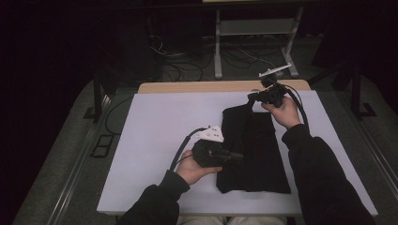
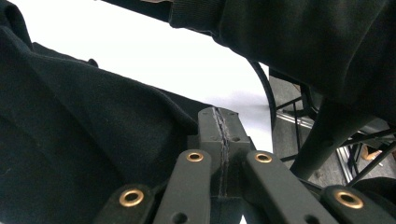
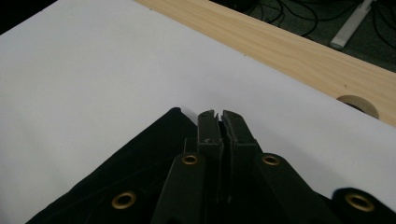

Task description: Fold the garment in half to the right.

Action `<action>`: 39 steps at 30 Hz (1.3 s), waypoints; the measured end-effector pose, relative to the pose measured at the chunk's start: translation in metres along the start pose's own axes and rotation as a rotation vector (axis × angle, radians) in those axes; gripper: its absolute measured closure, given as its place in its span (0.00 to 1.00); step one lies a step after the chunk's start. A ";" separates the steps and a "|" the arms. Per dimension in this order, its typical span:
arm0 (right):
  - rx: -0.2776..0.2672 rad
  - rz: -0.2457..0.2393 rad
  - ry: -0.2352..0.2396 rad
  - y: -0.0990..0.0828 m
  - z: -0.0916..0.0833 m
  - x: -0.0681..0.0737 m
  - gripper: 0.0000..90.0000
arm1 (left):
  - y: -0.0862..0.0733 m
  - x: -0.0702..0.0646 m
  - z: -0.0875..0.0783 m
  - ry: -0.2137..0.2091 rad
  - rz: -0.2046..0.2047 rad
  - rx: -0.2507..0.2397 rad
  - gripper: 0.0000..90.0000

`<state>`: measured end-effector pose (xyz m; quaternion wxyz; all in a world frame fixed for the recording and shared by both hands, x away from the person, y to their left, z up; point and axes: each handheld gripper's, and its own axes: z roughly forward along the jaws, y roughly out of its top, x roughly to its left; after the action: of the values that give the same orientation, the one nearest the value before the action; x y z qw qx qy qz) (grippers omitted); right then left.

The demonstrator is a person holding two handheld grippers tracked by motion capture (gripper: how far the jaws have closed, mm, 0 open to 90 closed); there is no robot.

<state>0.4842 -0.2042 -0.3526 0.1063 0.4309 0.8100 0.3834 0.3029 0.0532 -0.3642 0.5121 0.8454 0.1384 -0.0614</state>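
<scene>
I hold a black, folded fabric garment [image 1: 253, 152] that lies on the white sheet covering the table [image 1: 155, 140], right of the middle and running from near the far edge down toward the near edge. My left gripper [image 1: 234, 156] comes in from the garment's left edge about halfway along it, and in the left gripper view [image 2: 219, 135] its jaws are pressed together with only a thin seam between them, the dark cloth bunched just beside and under them; I judge a layer of it is pinched there. My right gripper [image 1: 253, 97] sits at the garment's far edge, near the far right corner of the table, and in the right gripper view [image 3: 218, 122] its jaws are likewise closed, the tips meeting right at the pointed corner of the cloth, which lifts off the sheet in a ridge. The step in hand looks like a fold or a straightening pull. To do it well I would keep both pinches firm, move the two hands together so the fabric stays taut between them without twisting, and keep the cloth low over the sheet so the lower layers do not drag or bunch. The wooden strip [image 3: 299, 51] at the far edge gives me a line to square against.
</scene>
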 end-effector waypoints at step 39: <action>0.008 0.089 -0.045 -0.037 -0.015 -0.039 0.95 | 0.007 0.005 0.067 -0.079 -0.004 0.019 0.98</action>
<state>0.4777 -0.2550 -0.3748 0.1053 0.4754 0.7890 0.3746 0.3119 -0.0085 -0.3906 0.5089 0.8470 0.1191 -0.0970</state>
